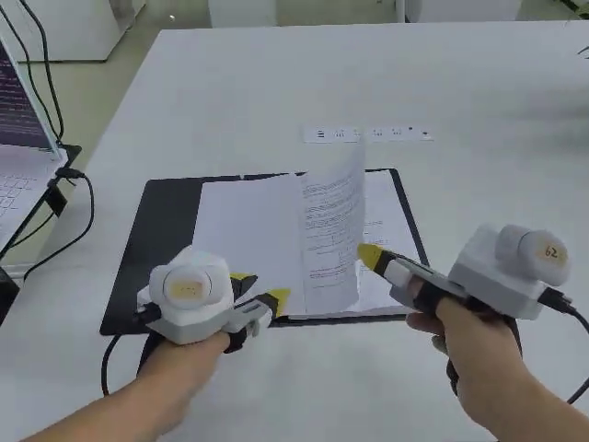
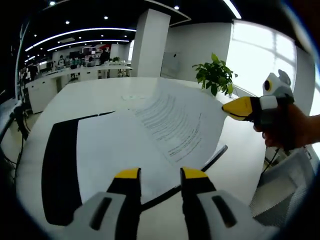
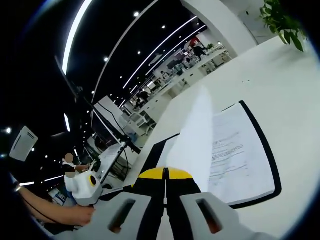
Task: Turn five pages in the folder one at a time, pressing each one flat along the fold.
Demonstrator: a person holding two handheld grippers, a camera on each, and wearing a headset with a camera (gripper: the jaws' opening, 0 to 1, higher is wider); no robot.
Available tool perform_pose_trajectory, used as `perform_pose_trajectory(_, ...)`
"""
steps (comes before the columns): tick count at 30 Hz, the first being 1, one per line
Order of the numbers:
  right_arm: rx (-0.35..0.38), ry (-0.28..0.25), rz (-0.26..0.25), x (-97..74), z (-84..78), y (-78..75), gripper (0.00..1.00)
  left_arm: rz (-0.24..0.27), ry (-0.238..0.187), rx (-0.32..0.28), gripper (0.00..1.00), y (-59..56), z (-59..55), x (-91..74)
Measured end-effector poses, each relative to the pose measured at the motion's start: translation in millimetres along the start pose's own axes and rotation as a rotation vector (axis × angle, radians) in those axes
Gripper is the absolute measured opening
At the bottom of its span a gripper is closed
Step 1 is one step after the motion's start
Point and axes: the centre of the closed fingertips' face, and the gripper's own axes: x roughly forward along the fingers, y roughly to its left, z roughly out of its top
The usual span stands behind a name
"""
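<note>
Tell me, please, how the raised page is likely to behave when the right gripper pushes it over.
The page looks thin and floppy: it stands bowed where the right gripper meets its edge, so it would probably flop over if released. It likely weighs little and may slip off the tips.

The head view looks down on the folder point(image 1: 156, 249) from its near edge. Both gripper views flank it closely, sharing the lifted page point(image 2: 175, 120).
</note>
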Motion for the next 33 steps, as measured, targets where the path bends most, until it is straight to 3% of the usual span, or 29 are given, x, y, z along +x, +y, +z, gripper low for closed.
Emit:
perform_pose_trajectory(4,-0.006,0.022,0.041,15.7,-9.9,22.8,0.00,0.023,-0.025,-0.025,0.31,14.6,0.0,-22.0)
perform_pose_trajectory(15,-0.013,0.111,0.109,62.5,-47.9,66.7,0.00,0.084,-0.058,-0.063,0.32,47.6,-8.4,-65.7)
perform_pose_trajectory(24,-0.036,0.215,0.116,99.8,-86.1,76.7,0.00,0.131,-0.070,-0.090,0.32,70.3,-14.7,-87.7)
perform_pose_trajectory(33,-0.063,0.308,0.112,126.3,-120.0,84.7,0.00,0.157,-0.067,-0.120,0.32,84.8,-22.4,-95.5)
